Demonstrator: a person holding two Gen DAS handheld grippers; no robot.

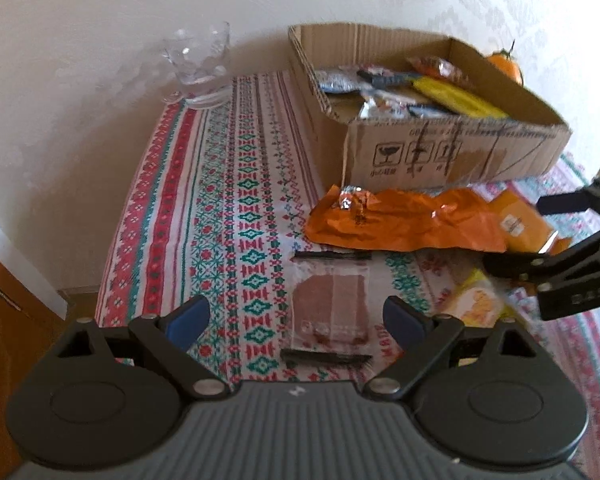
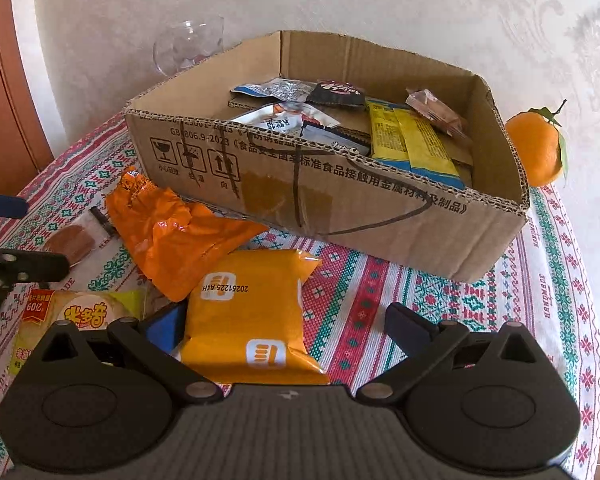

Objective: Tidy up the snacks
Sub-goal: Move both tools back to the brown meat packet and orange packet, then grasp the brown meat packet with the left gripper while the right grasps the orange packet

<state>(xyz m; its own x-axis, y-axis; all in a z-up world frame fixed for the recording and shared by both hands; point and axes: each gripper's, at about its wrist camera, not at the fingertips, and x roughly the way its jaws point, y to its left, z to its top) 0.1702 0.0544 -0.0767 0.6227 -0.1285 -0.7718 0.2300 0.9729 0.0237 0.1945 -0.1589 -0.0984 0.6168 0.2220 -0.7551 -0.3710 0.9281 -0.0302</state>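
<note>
A cardboard box (image 2: pixel 380 208) (image 1: pixel 456 148) with several snack packets inside stands at the back of the table. On the cloth in front lie a crumpled orange bag (image 2: pixel 180 236) (image 1: pixel 404 220), a yellow-orange packet (image 2: pixel 252 312) (image 1: pixel 520 224), a yellow cracker packet (image 2: pixel 76 316) (image 1: pixel 476 300) and a clear-wrapped brown snack (image 1: pixel 332 312) (image 2: pixel 70 242). My left gripper (image 1: pixel 298 318) is open, its fingers either side of the clear-wrapped snack. My right gripper (image 2: pixel 284 328) is open over the yellow-orange packet, which lies between its fingers.
A glass cup (image 1: pixel 198 68) (image 2: pixel 188 44) stands at the back left by the wall. A mandarin orange (image 2: pixel 536 148) (image 1: pixel 506 64) sits right of the box. The patterned tablecloth (image 1: pixel 228 208) covers the table; a wooden door (image 2: pixel 4 80) is left.
</note>
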